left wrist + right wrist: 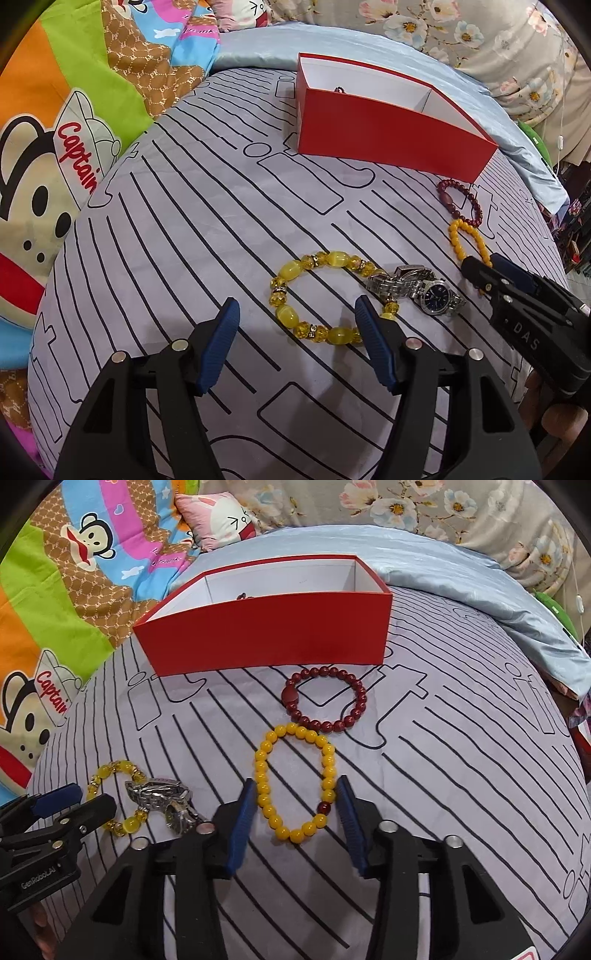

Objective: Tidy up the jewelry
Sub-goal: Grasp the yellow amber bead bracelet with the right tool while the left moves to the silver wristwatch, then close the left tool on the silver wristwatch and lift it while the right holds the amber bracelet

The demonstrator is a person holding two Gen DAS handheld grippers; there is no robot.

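A red box (384, 142) with a white inside stands open at the back; a small dark item (338, 89) peeks over its wall. My left gripper (297, 314) is open above a chunky yellow stone bracelet (325, 299). A silver watch with a blue dial (417, 290) lies right of it. My right gripper (297, 794) is open, its fingers either side of a yellow round-bead bracelet (295, 781). A dark red bead bracelet (327, 698) lies between that and the red box (266, 638).
Everything lies on a grey bedsheet with black lines (184, 221). A colourful monkey-print blanket (55, 147) is at the left, a pale blue satin cover (461, 565) and floral cloth behind. A pink pillow (221, 520) is at the back.
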